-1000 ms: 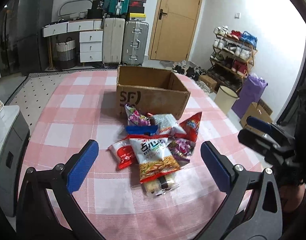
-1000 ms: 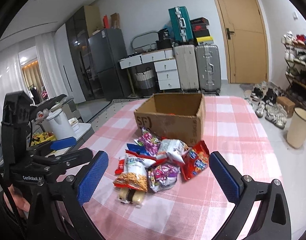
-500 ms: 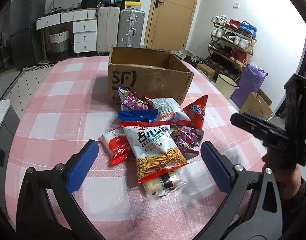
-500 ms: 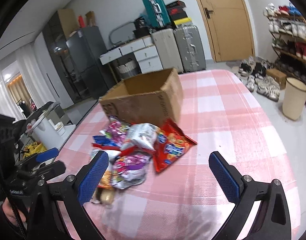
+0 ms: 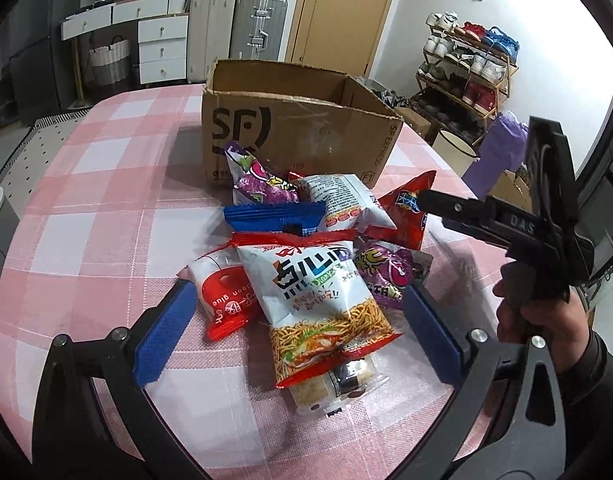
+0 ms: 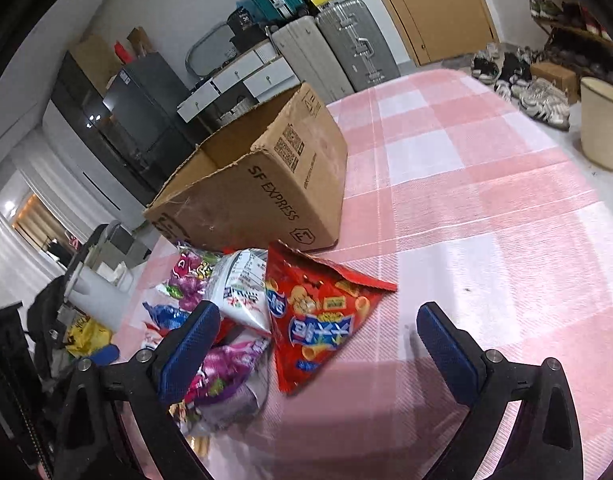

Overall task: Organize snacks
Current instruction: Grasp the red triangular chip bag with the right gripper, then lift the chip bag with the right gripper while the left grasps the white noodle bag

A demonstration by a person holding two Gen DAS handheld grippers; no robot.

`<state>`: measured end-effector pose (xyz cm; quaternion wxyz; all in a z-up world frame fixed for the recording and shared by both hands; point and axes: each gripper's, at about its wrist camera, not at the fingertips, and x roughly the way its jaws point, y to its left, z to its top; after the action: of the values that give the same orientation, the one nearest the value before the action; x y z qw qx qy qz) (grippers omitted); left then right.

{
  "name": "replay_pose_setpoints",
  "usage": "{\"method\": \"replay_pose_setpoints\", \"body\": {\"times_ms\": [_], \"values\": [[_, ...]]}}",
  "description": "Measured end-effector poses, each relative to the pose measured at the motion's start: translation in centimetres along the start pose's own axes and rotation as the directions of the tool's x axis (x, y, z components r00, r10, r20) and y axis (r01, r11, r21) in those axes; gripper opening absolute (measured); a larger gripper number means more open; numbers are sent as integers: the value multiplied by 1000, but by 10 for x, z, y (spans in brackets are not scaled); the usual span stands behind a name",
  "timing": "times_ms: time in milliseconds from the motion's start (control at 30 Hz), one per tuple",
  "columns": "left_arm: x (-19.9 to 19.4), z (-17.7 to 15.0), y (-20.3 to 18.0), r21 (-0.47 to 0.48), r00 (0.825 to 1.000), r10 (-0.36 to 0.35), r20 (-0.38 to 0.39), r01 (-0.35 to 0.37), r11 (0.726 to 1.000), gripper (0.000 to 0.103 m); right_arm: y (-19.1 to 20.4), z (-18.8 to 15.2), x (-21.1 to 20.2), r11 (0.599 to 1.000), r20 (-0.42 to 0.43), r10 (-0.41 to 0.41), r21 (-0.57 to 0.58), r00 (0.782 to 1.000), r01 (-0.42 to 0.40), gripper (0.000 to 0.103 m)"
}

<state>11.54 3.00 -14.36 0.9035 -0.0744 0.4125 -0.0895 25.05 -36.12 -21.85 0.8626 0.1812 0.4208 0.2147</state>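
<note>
Both tongs stand spread and empty. Left gripper (image 5: 294,332) has closed in, bracketing the white-and-red noodle-snack bag (image 5: 318,300) atop the pile; right gripper (image 6: 318,344) has swung down around the red triangular crisp packet (image 6: 318,320). Open brown cardboard box (image 5: 298,136) waits just behind the heap on the pink checked tablecloth (image 6: 486,220). Two grasps appear imminent; nothing is boxed yet.

The left hand-held gripper (image 5: 296,332) has black, curved arms with round silver screws and ribbed blue pads (image 5: 164,336) on its fingers. The right hand-held gripper (image 6: 318,344) is built the same. Its black body carries raised letters, gripped by a bare-skinned hand (image 5: 540,320) in a dark sleeve (image 5: 594,376).
</note>
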Motion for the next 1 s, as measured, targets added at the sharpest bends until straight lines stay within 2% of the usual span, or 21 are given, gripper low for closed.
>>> {"method": "replay_pose_setpoints", "body": {"times_ms": [100,167,300,367,500,633,767,867,1000], "values": [[9,4,6,-8,1000,-2,-10,2,1000,102,1,5,13,999,-19,39,12,999,-39,96],[15,6,11,-20,1000,-10,-18,10,1000,102,0,9,21,996,-28,84,38,996,-83,83],[24,9,13,-12,1000,-3,-23,3,1000,102,-1,15,34,997,-47,49,55,998,-46,82],[27,10,16,-18,1000,-9,-25,8,1000,102,-4,18,41,997,-55,34,67,998,-30,74],[37,13,22,-25,1000,-3,-30,2,1000,102,-2,19,45,999,-45,14,44,999,-12,65],[37,11,28,-40,1000,0,-24,-1,999,102,13,21,52,997,-56,-60,-61,997,57,59],[35,10,29,-50,1000,-1,-19,0,999,102,27,16,58,975,-43,-143,-180,989,133,54],[29,6,27,-52,1000,2,-12,-3,999,102,26,17,56,978,-32,-125,-174,992,118,50],[17,-1,32,-61,1000,4,-6,-4,998,102,21,13,50,982,-26,-106,-163,994,100,48]]}}
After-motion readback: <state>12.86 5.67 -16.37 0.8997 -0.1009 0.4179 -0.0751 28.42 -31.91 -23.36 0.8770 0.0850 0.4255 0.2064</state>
